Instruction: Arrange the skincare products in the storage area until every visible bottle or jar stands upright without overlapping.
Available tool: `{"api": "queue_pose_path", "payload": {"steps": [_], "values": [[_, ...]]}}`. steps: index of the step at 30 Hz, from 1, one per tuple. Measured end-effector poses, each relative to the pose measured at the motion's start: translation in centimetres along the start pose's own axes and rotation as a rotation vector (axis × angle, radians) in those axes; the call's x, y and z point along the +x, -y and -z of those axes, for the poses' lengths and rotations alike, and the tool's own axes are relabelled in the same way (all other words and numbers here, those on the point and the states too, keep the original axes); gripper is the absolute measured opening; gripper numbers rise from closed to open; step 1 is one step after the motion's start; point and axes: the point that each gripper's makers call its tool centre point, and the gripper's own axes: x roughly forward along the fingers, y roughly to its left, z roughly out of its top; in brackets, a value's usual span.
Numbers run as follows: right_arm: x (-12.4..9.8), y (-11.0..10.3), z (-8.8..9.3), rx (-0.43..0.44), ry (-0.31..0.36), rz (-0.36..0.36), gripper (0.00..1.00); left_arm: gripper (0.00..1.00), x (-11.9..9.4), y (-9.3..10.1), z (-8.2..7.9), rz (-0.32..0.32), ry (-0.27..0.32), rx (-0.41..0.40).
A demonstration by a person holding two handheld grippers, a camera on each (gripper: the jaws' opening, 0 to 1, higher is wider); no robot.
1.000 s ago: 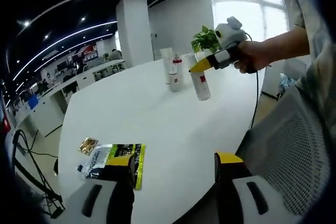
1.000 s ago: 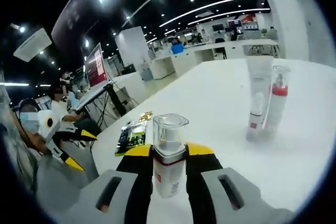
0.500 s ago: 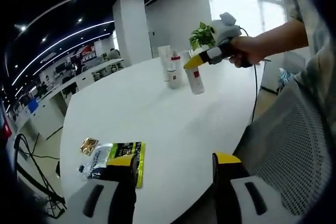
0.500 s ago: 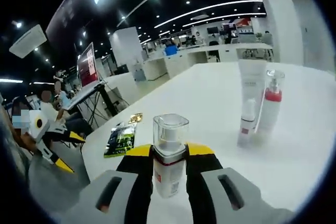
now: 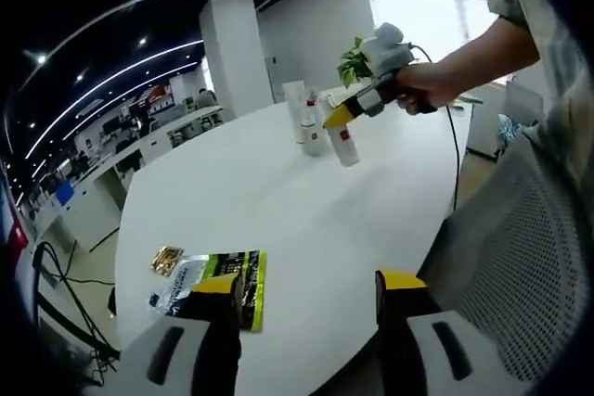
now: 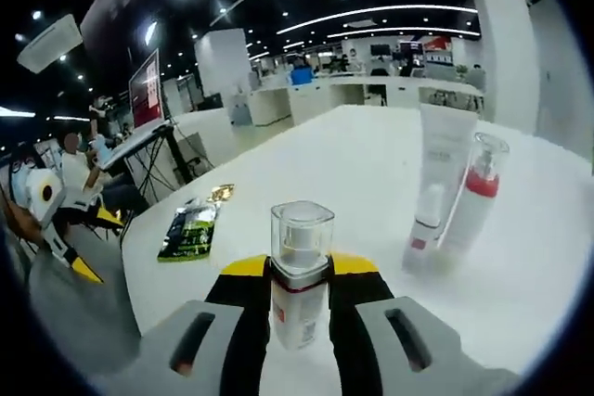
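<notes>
Carried nearer since earlier frames, pump bottle sits clamped upright in right gripper for placing beside tube; left gripper gapes idle.

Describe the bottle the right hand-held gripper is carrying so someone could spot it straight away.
Over the big white table, near two standing products, the right hand-held gripper holds a small bottle upright between yellow-tipped jaws. Unlike the tall white tube and the red-collared pump bottle, it has a clear square cap.

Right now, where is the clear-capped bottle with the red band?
The clear-capped bottle is clamped upright in the right tool, above the white table. The tall white tube and the red-collared pump bottle stand ahead to its right.
</notes>
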Motion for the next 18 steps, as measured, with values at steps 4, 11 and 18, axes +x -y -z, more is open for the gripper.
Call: {"api": "queue_pose_path", "payload": {"steps": [4, 11, 18], "values": [[-0.1, 0.6, -0.6, -0.045, 0.018, 0.012, 0.21, 0.59, 0.1, 0.2, 0.2, 0.009, -0.013, 0.014], [-0.6, 3.1, -0.8, -0.038, 0.039, 0.042, 0.21, 0.58, 0.3, 0.5, 0.3, 0.021, -0.019, 0.021], [-0.1, 5.8, 0.4, -0.142, 0.010, 0.053, 0.21, 0.56, 0.3, 0.7, 0.5, 0.026, -0.031, 0.051]]}}
